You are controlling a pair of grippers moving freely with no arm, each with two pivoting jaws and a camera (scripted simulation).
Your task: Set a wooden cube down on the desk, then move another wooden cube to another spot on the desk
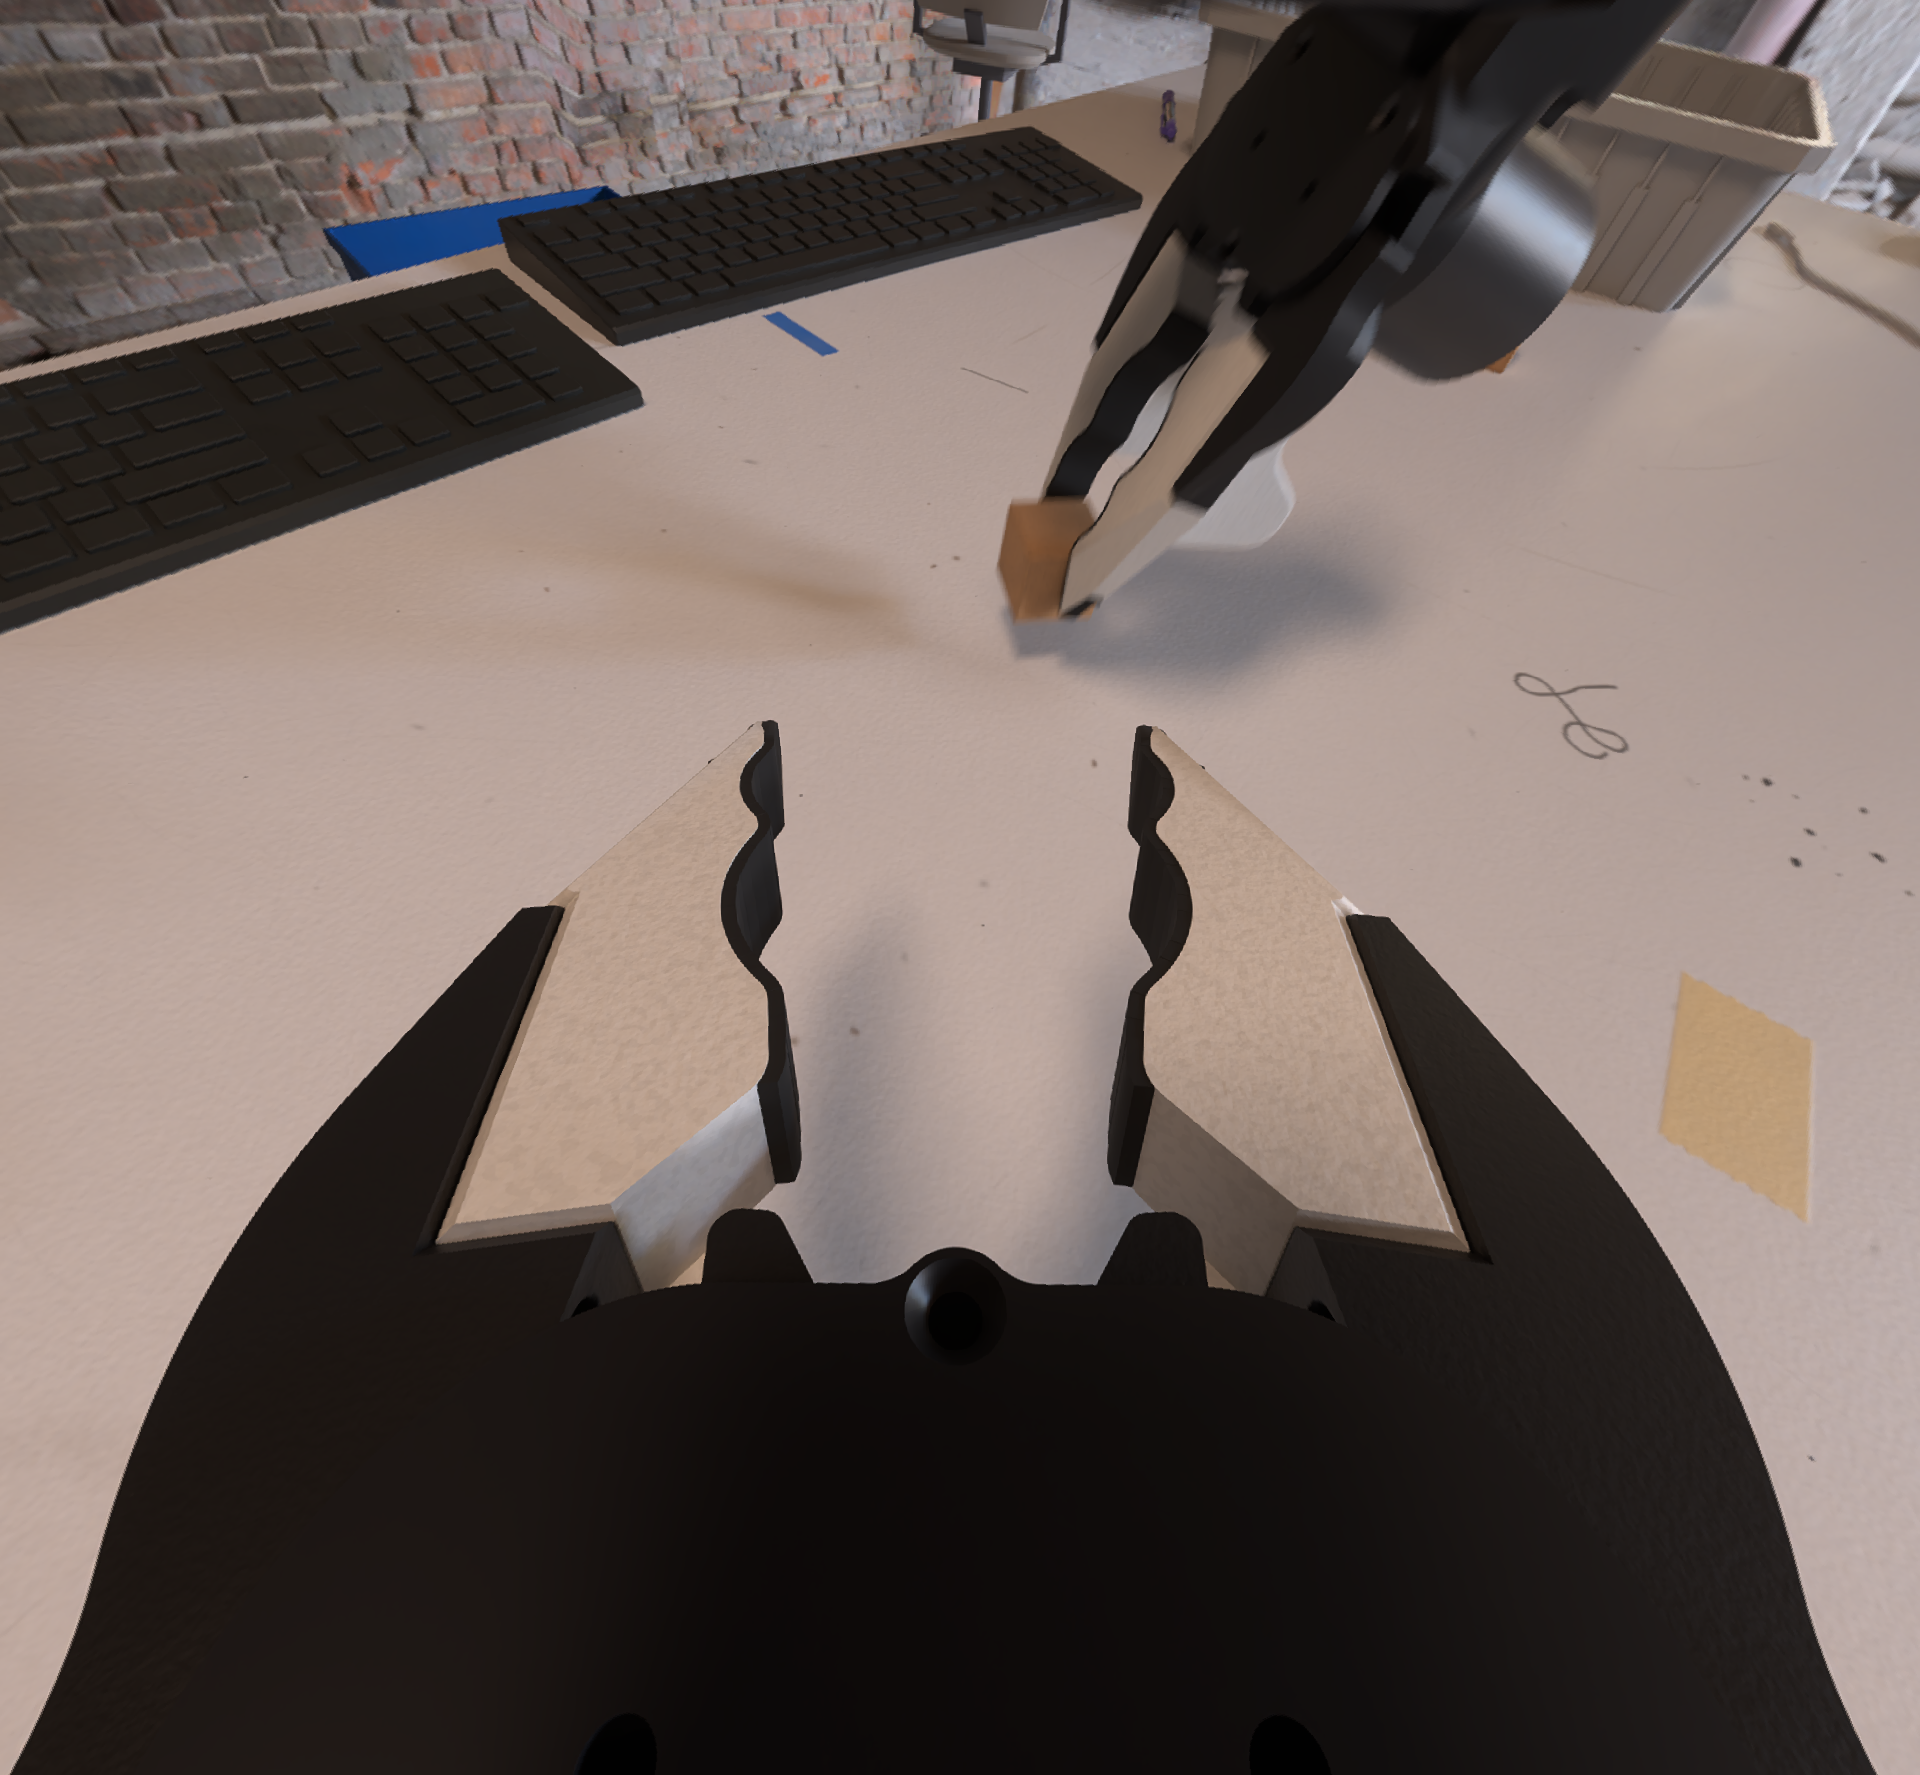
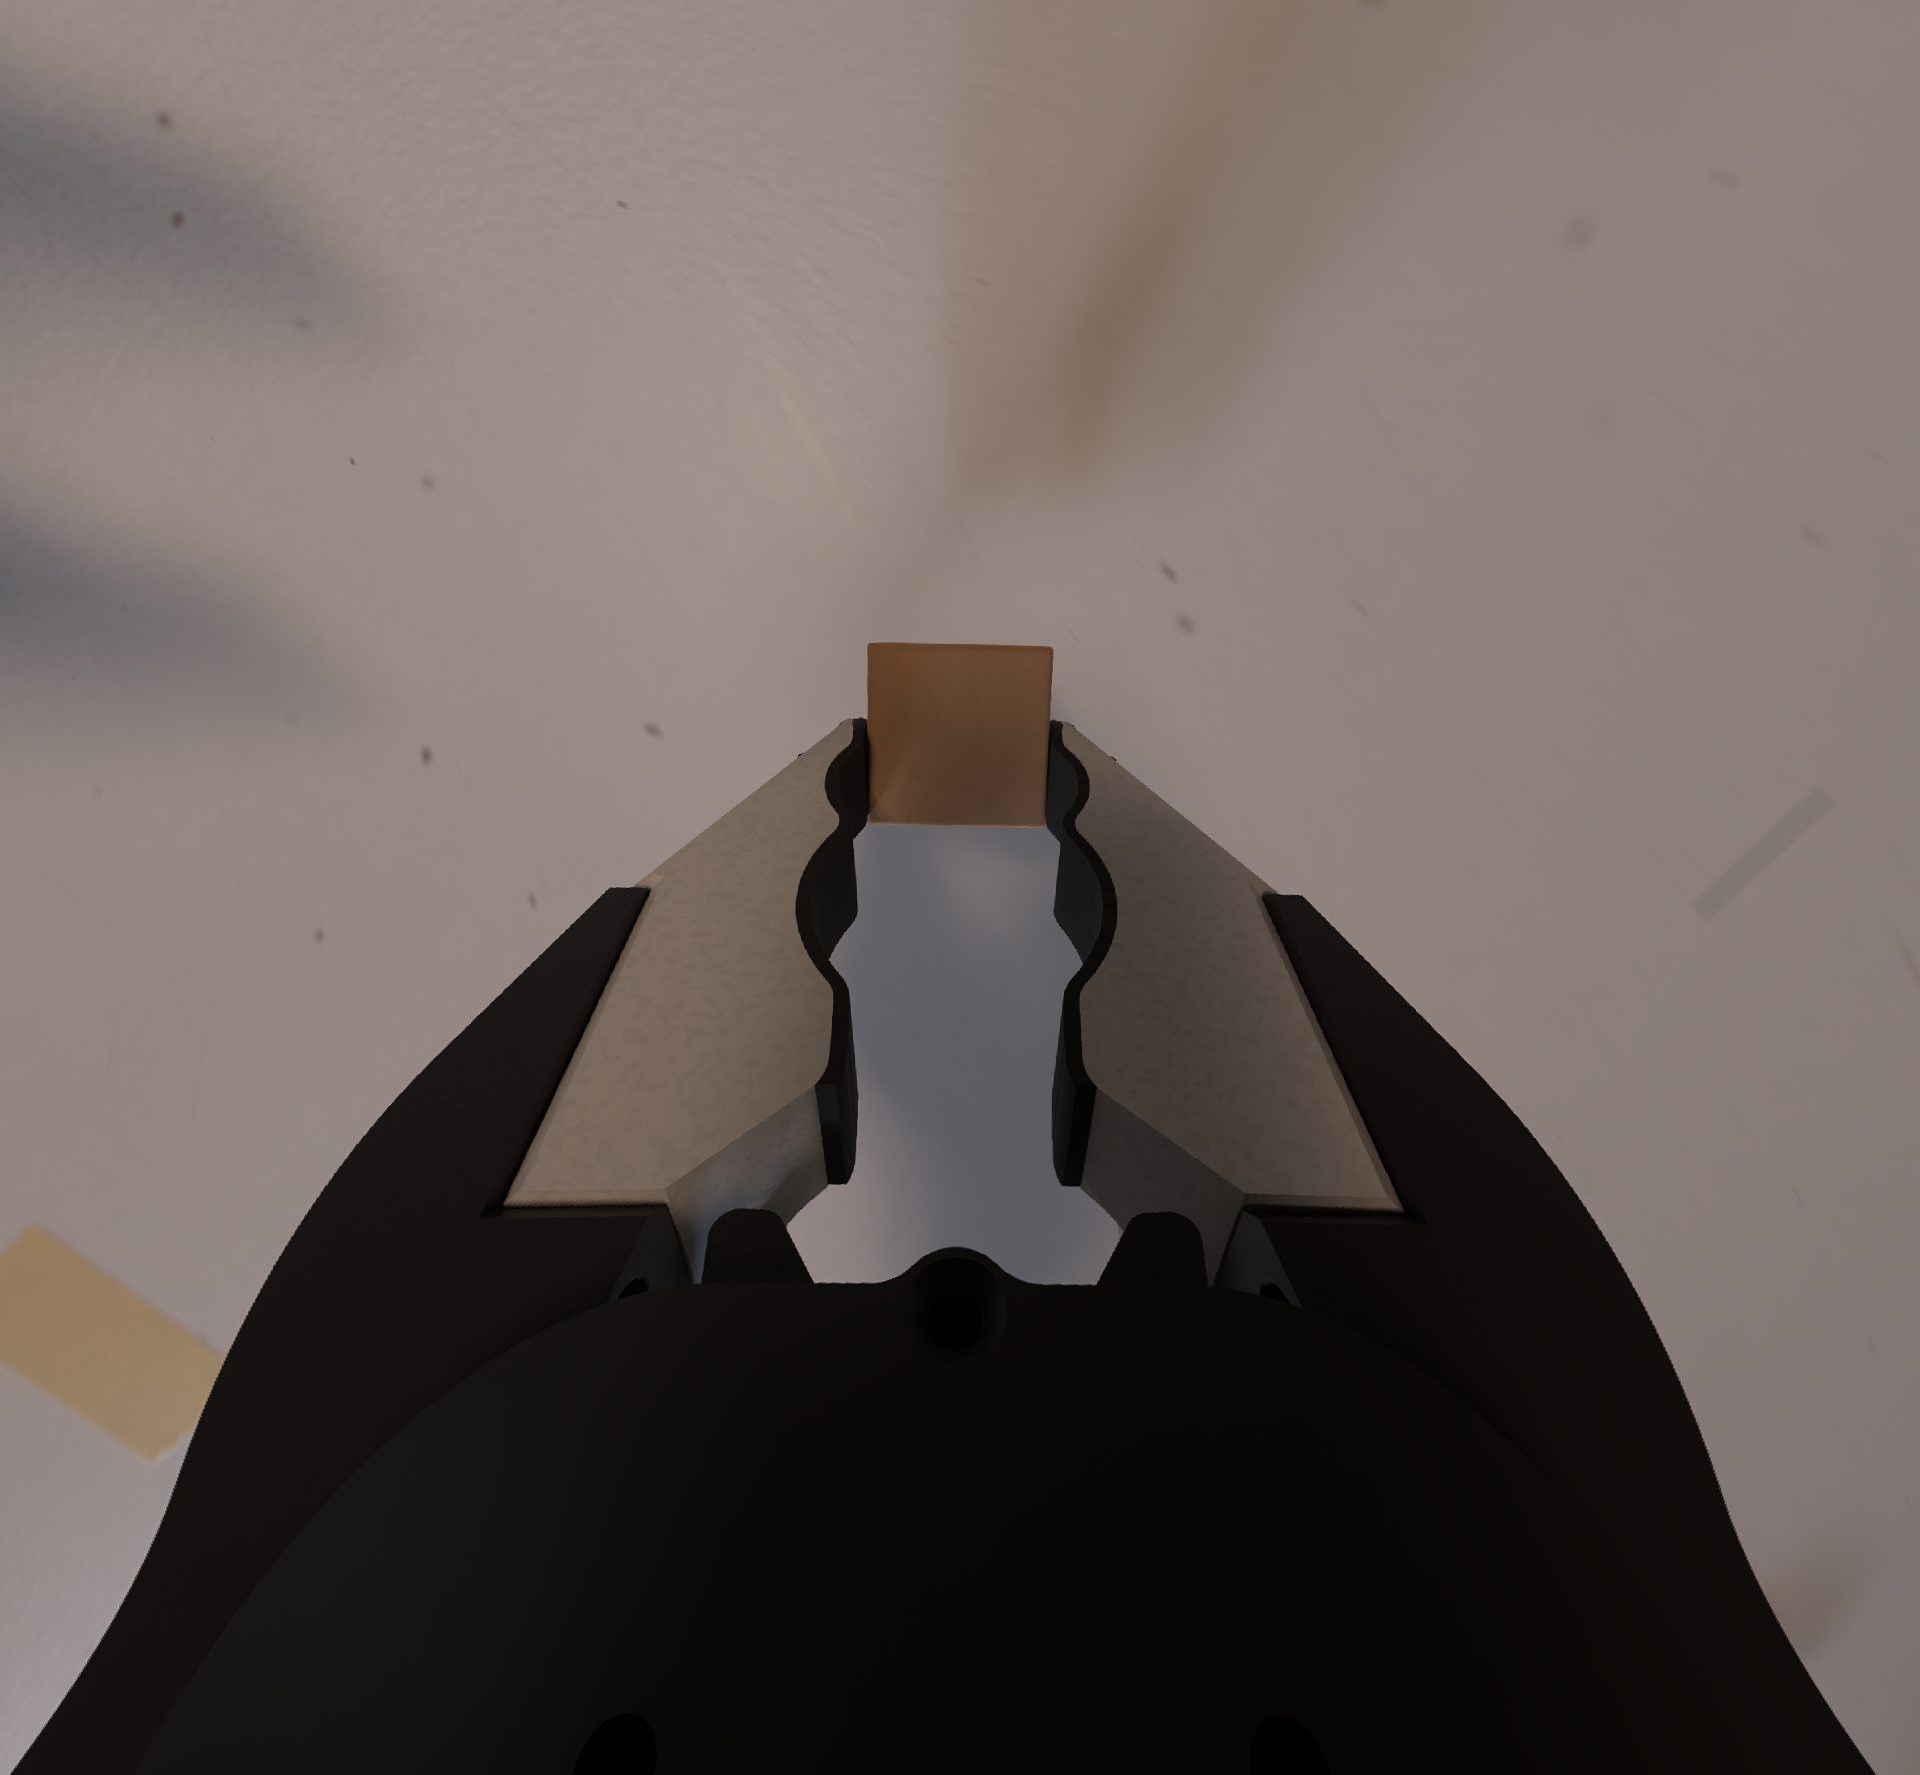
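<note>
My right gripper (image 2: pixel 958 749) is shut on a small wooden cube (image 2: pixel 958 733), pinched between its fingertips and pointing down at the pale desk (image 2: pixel 727 271). In the left wrist view the right gripper (image 1: pixel 1065 572) comes down from the upper right, with the cube (image 1: pixel 1034 556) at its tips just above the desk (image 1: pixel 520 738) and its shadow beneath. My left gripper (image 1: pixel 956 738) is open and empty, low over the desk, in front of and a little left of the cube. No second cube is in view.
Two black keyboards (image 1: pixel 810 224) (image 1: pixel 270 416) lie at the back left, with a blue flat thing (image 1: pixel 447 229) behind. A beige bin (image 1: pixel 1683 167) stands at the back right. Tan tape patches (image 1: pixel 1735 1091) (image 2: pixel 94 1341) and a blue strip (image 1: pixel 800 333) lie flat on the desk. A brick wall stands behind.
</note>
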